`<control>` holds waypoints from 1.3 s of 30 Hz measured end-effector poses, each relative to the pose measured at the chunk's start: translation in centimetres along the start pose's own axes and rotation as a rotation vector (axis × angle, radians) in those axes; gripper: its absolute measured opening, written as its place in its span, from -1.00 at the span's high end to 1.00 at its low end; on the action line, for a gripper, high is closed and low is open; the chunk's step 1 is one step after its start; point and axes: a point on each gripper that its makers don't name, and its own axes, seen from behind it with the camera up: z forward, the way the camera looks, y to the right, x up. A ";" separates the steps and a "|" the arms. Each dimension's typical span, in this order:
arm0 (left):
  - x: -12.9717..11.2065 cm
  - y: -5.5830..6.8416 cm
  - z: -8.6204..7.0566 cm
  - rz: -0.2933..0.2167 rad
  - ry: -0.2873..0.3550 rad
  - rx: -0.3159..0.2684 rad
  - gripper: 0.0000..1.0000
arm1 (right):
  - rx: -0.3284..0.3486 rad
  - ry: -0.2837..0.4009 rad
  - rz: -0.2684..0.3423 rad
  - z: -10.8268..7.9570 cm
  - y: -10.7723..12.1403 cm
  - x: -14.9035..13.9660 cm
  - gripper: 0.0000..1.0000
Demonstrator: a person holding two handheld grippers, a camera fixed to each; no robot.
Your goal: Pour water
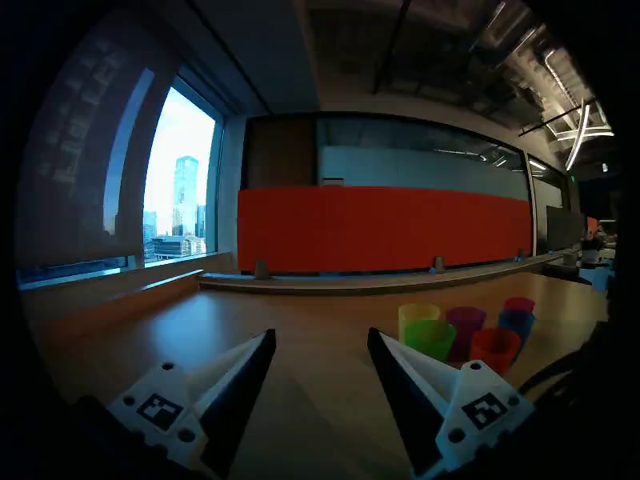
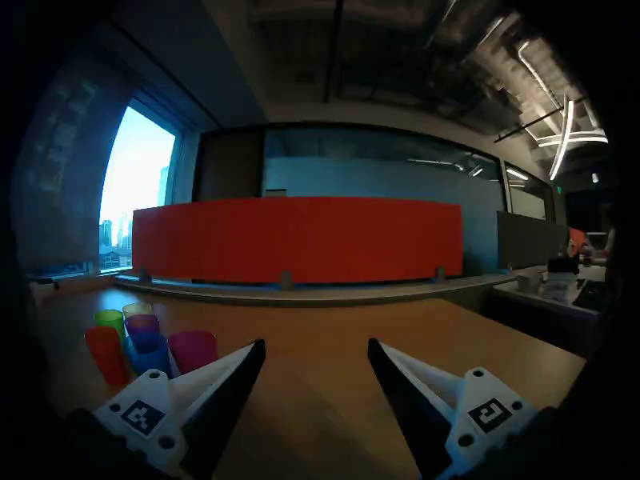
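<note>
The left gripper [image 1: 321, 332] and right gripper [image 2: 316, 342] are hovering over the surface [image 1: 320, 308], fingers [image 1: 240, 376] wide open, holding nothing. Cups [image 1: 466, 324] are sitting together.

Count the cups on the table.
6, clustered on the table: green cup, orange cup in front; yellow cup, purple cup, blue cup, magenta cup behind. Others may be hidden.

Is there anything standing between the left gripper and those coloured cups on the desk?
Nothing visible does. The cups stand close together on the desk, ahead and to the right of the left gripper, whose jaws are open, with just bare wood in between.
</note>
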 end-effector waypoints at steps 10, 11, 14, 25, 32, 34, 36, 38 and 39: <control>0.0 -0.1 -0.1 0.000 0.000 0.000 -0.69 | 0.000 0.000 0.000 0.0 0.0 0.0 -0.99; 0.0 -0.1 -0.1 0.000 0.000 0.000 -0.69 | 0.000 0.000 0.000 0.0 0.0 0.0 -0.99; 0.0 -0.1 -0.1 0.000 0.000 0.000 -0.69 | 0.000 0.000 0.000 0.0 0.0 0.0 -0.98; -0.1 -0.1 -0.1 0.000 0.000 0.000 -0.69 | 0.001 0.000 -0.001 0.0 0.0 0.0 -0.99; 0.0 -0.1 -0.1 0.002 0.000 0.001 -0.69 | 0.000 0.000 0.000 -0.1 0.1 0.0 -0.98; 0.0 -0.1 -0.1 0.002 0.000 0.004 -0.69 | 0.001 0.001 0.000 -0.1 0.1 0.0 -0.98; 0.0 -0.2 -0.1 0.002 0.000 0.008 -0.69 | 0.001 0.001 -0.001 -0.1 0.0 0.0 -0.98; 0.1 -0.3 -0.1 0.001 0.001 0.012 -0.69 | 0.001 0.001 -0.001 -0.1 0.1 0.0 -0.98; 0.1 -0.4 -0.1 0.001 0.002 0.014 -0.69 | 0.001 0.001 -0.001 -0.1 0.1 0.0 -0.98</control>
